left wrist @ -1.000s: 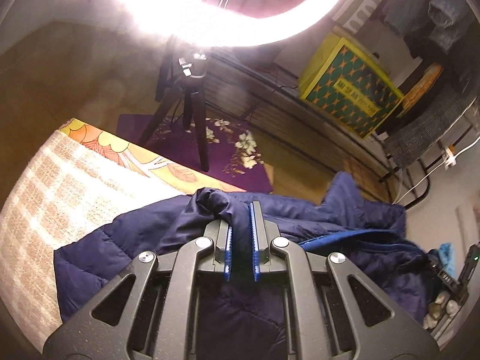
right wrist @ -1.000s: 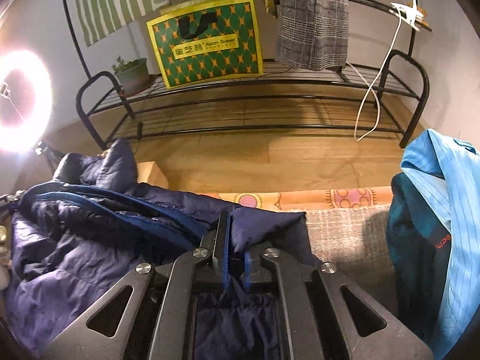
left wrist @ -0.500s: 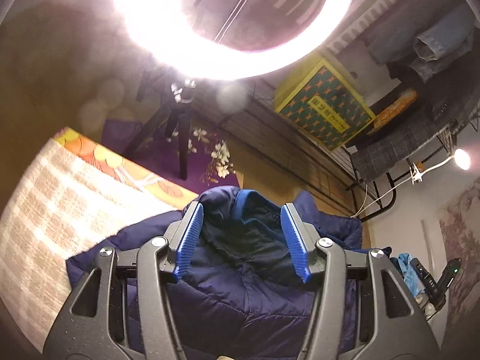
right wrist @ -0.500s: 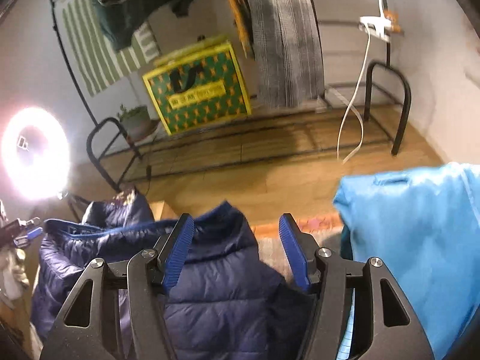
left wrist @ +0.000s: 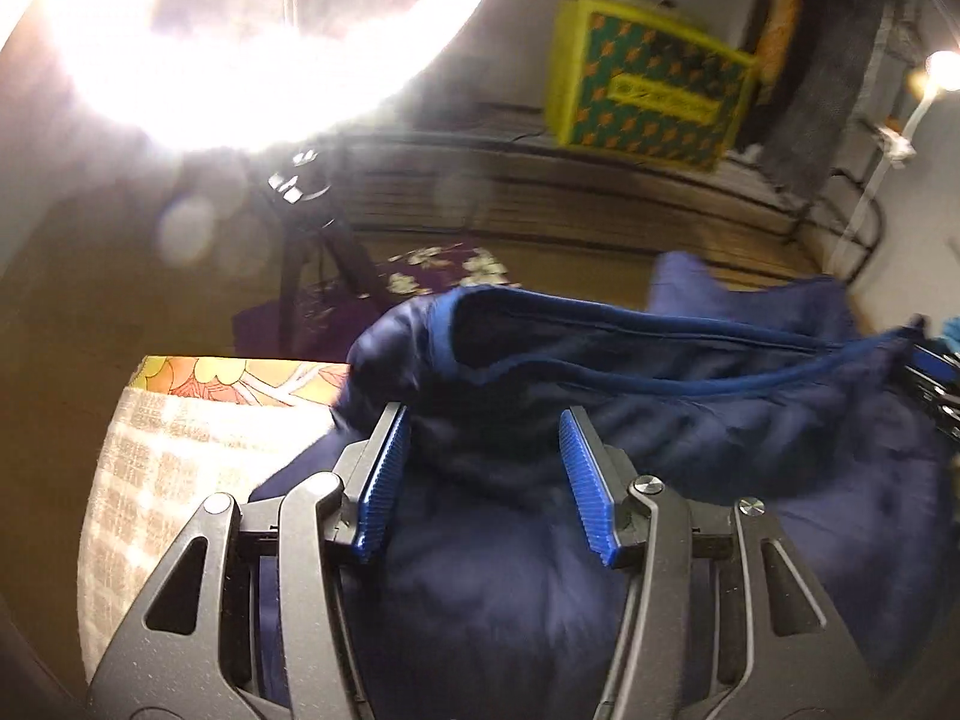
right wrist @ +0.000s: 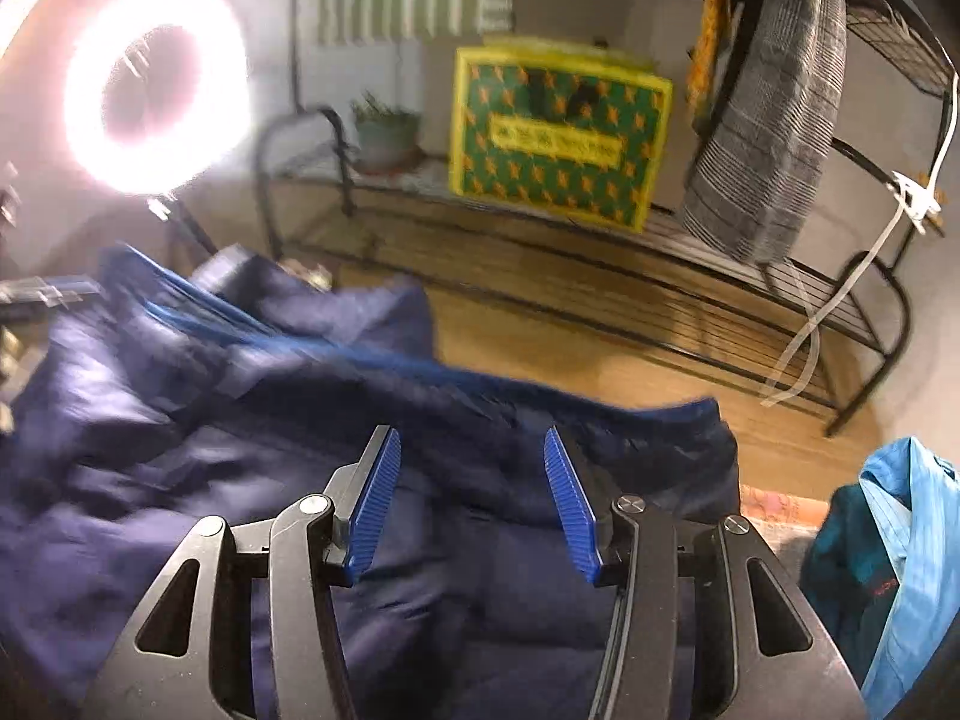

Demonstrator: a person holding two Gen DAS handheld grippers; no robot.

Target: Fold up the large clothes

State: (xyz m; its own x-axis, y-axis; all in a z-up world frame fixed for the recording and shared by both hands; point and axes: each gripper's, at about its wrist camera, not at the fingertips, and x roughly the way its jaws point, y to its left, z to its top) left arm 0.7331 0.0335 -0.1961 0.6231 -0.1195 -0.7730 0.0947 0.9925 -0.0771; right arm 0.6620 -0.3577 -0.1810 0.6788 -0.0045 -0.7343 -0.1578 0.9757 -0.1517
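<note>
A navy puffer jacket [left wrist: 690,420] with a brighter blue trim lies bunched on the bed, seen in both wrist views [right wrist: 180,420]. My left gripper [left wrist: 483,432] is open, its blue-padded fingers spread just above the jacket near its left edge. My right gripper [right wrist: 468,462] is open too, hovering over the jacket's right part. Neither holds cloth. Both views are motion-blurred.
A beige checked bed cover [left wrist: 180,468] with a floral border lies left. A blue garment [right wrist: 900,552] lies at the right. A ring light on a tripod [left wrist: 312,228], a black metal rack [right wrist: 660,276] and a yellow-green bag [right wrist: 558,132] stand beyond the bed.
Both grippers were shut on folds of the jacket a second ago. They have opened and let it go, and the jacket has dropped onto the bed. Both cameras have shifted.
</note>
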